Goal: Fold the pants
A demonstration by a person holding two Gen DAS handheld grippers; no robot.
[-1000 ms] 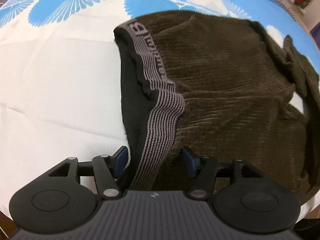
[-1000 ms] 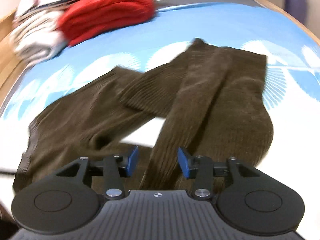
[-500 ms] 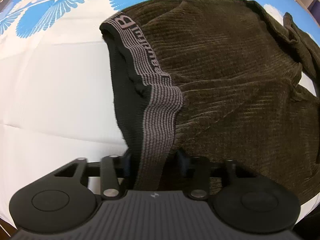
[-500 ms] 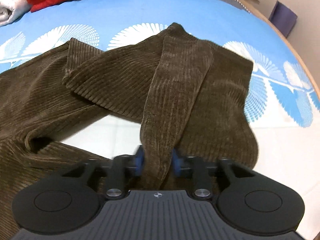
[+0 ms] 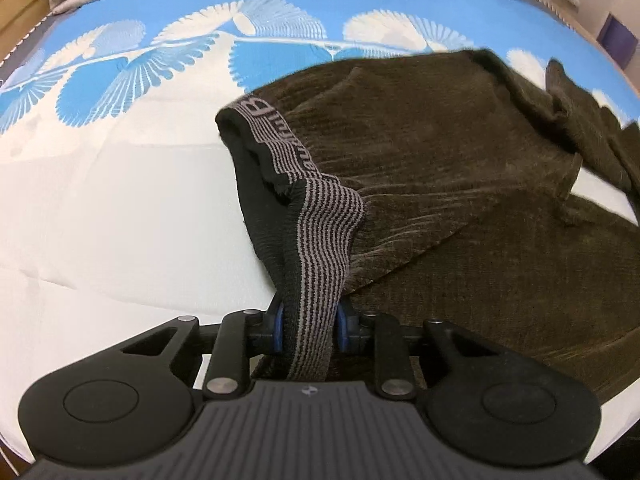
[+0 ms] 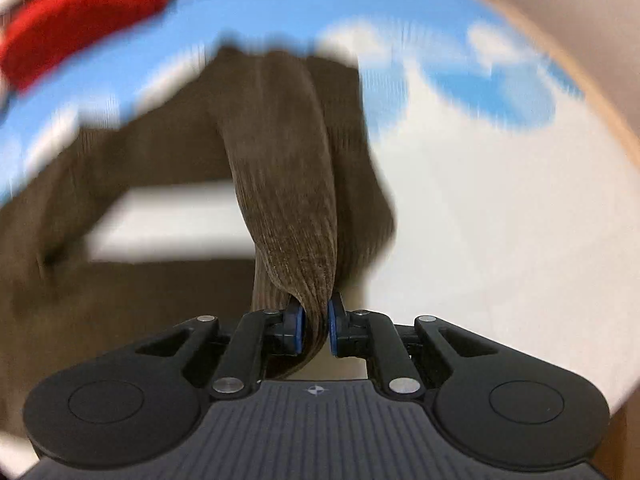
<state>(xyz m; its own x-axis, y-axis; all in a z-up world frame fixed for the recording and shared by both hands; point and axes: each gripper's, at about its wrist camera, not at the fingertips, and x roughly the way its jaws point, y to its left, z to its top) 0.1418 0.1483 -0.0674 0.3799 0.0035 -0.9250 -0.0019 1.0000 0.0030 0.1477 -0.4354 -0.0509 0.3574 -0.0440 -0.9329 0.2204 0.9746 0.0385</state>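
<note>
Looking down the left wrist view, the left gripper has just been closing and now pinches the striped waistband of the brown pants, which lie on the blue and white bed. In the blurry right wrist view, the right gripper has closed tight on a pant leg. Both ends look caught, so next both hands should probably lift and pull together to fold the pants flat.

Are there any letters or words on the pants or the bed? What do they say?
"B": a big letter woven at the far end of the striped waistband of the brown pants.
More woven letters follow it along the band, sideways and too warped to read.
Bed sheet: only a leaf pattern, no words.
Right wrist view: too blurred, nothing readable.
</note>
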